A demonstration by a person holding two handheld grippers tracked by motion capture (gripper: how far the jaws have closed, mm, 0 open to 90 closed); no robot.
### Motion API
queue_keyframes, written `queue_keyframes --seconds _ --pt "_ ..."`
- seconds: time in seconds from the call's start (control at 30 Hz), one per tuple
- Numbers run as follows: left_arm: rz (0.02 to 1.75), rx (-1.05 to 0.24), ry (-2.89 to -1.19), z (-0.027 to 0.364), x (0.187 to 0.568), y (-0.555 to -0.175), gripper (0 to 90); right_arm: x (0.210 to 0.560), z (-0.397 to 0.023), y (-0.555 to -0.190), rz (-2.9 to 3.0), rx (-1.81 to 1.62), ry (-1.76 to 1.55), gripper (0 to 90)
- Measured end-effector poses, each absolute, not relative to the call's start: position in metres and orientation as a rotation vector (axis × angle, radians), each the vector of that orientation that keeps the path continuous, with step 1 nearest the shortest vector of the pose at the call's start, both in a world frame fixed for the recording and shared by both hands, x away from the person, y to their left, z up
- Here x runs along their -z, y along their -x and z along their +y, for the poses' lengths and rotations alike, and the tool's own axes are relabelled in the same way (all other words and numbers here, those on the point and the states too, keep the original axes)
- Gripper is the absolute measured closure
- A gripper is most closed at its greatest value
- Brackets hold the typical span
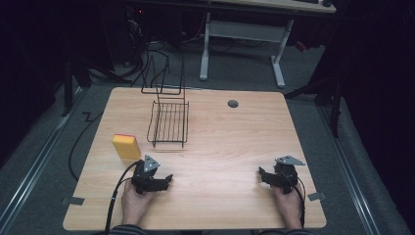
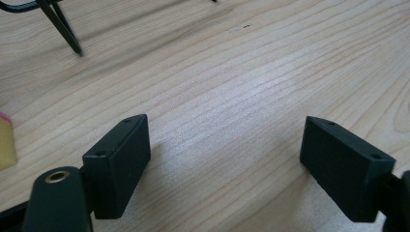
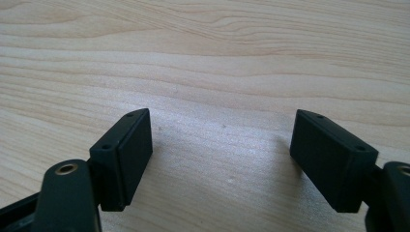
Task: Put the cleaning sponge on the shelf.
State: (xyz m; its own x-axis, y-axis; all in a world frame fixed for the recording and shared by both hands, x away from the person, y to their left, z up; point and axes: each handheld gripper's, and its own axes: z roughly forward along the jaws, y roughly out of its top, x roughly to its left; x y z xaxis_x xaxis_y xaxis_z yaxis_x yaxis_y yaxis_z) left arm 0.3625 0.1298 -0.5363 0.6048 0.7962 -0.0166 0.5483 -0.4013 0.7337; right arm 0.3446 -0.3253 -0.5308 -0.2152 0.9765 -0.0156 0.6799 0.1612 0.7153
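My left gripper [image 1: 168, 179] rests low on the wooden table [image 1: 230, 142] at the front left, held by a hand. Its jaws stand apart with only bare wood between them, so the left gripper [image 2: 225, 121] is open. At the front right my right gripper [image 1: 261, 173] lies in the other hand, and the right gripper [image 3: 222, 113] is open over bare wood too. A yellow sponge [image 1: 126, 146] with a pink top edge sits just beyond the left gripper, and its corner, the sponge [image 2: 6, 142], shows at the far left. A black wire rack [image 1: 169, 122] stands behind it.
A foot of the wire rack [image 2: 60, 24] reaches the table in the left gripper view. A grey cable hole [image 1: 233, 104] lies at the back of the table. Tape pieces [image 1: 72, 200] mark the front corners. A white-legged desk [image 1: 244, 34] stands beyond, with cables on the floor.
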Motion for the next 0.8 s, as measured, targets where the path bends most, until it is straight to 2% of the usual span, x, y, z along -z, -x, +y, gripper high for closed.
queue_keyframes --seconds 0.8 --pt "1.079 -0.45 -2.103 0.1283 0.5363 -0.3596 18.1 0.5308 -0.3249 -0.3453 1.958 -0.81 -1.567 23.3"
